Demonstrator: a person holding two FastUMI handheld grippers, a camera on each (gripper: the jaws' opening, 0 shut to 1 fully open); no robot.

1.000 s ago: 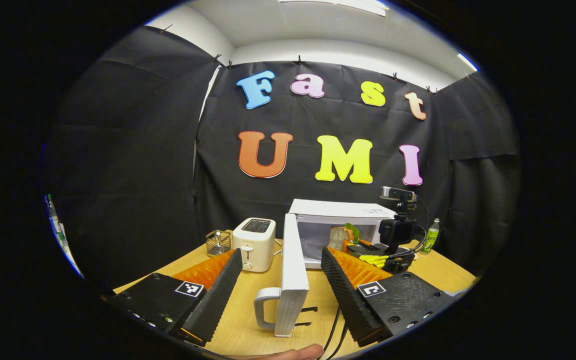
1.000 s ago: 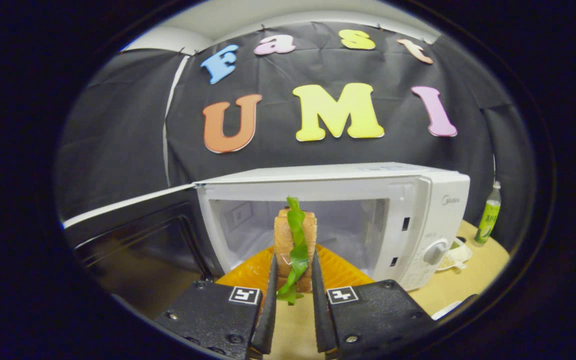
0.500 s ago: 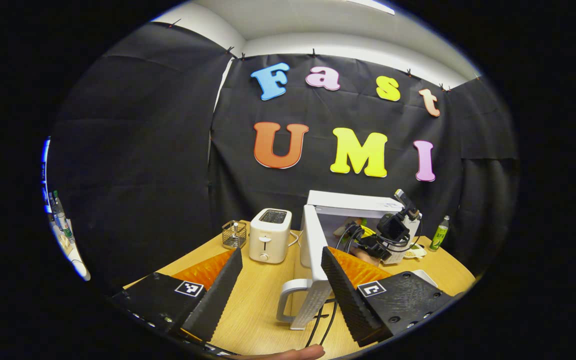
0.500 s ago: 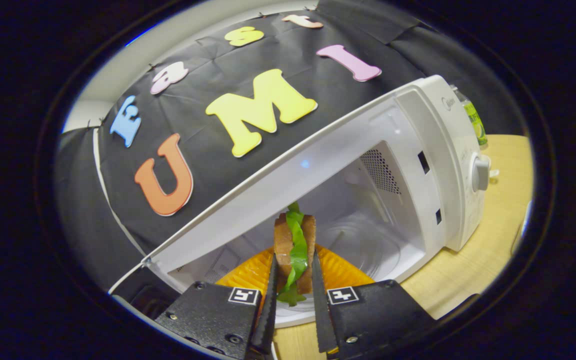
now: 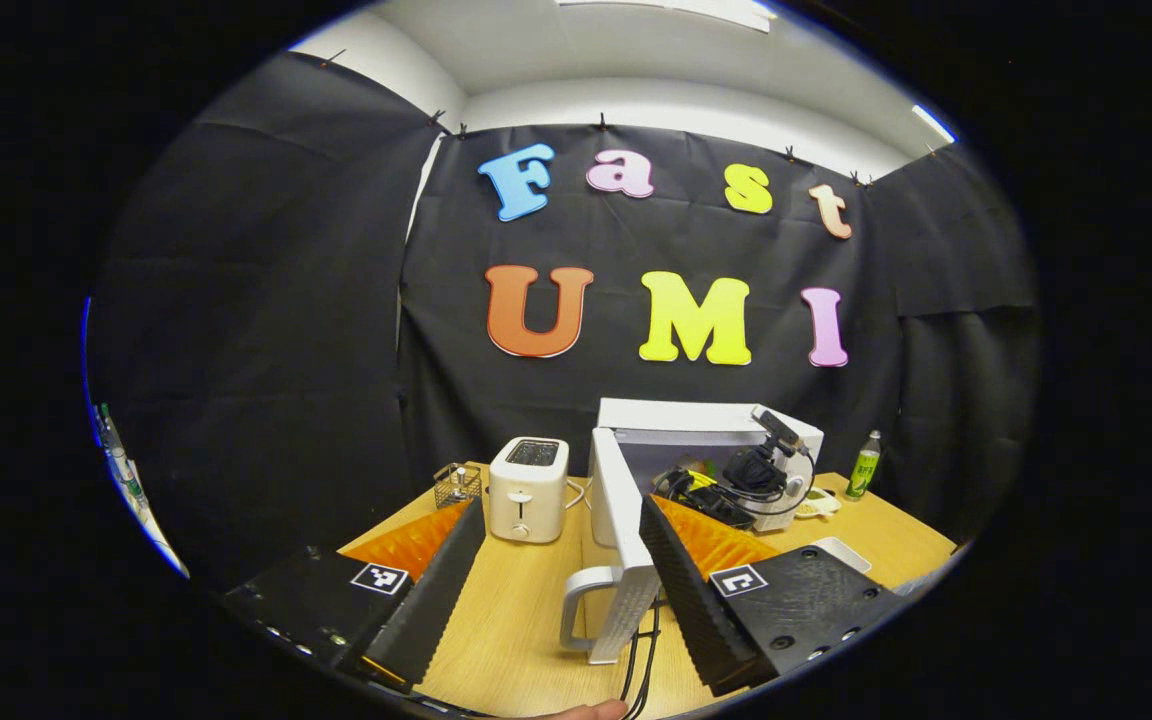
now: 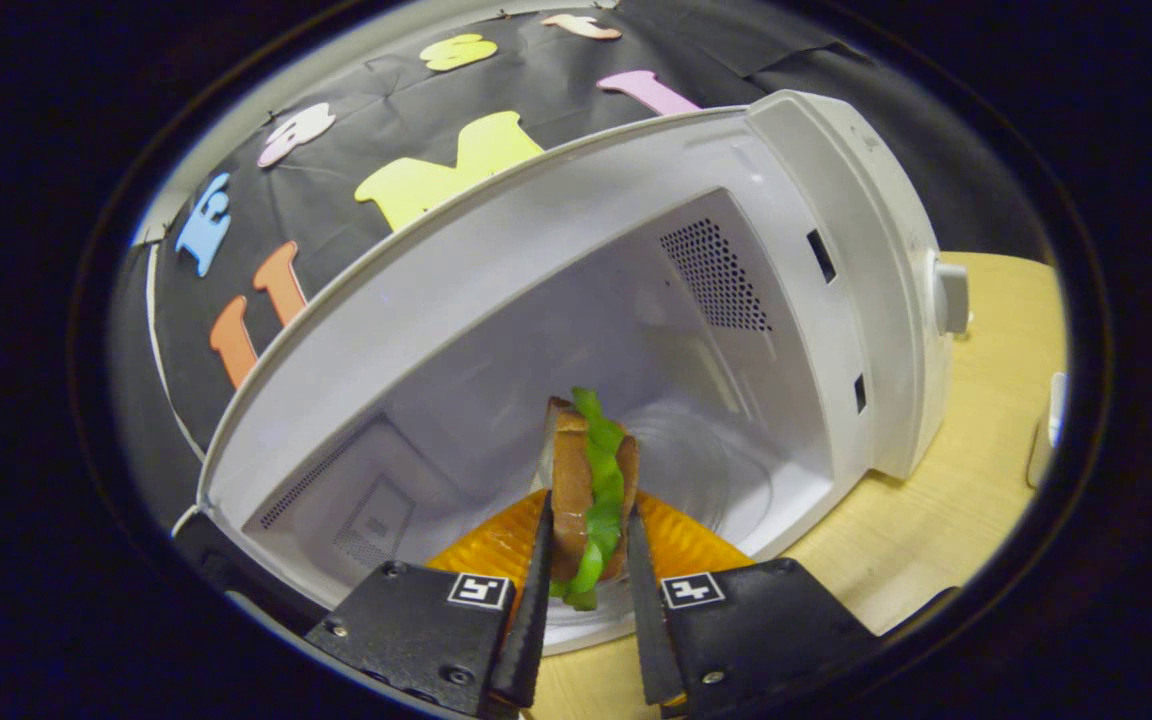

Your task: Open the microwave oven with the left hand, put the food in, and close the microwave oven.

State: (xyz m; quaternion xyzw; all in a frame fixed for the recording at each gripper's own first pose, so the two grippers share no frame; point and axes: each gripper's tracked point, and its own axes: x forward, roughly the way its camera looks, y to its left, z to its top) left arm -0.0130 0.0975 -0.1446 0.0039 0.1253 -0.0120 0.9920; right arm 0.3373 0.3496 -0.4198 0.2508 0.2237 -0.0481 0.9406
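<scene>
Sandwich (image 6: 588, 488), bread with green lettuce, is clamped upright between the right gripper (image 6: 584, 610) jaws, sitting at the mouth of the microwave (image 6: 736, 260) cavity just above the glass turntable (image 6: 706, 480). Microwave door (image 5: 616, 520) is swung wide open with its handle (image 5: 581, 610) toward the near side. Left gripper (image 5: 566, 590) hangs back over the counter (image 5: 506, 640), jaws spread wide and holding nothing. Toaster (image 5: 528, 488) stands left of the microwave, a green bottle (image 5: 863, 466) to the far right.
</scene>
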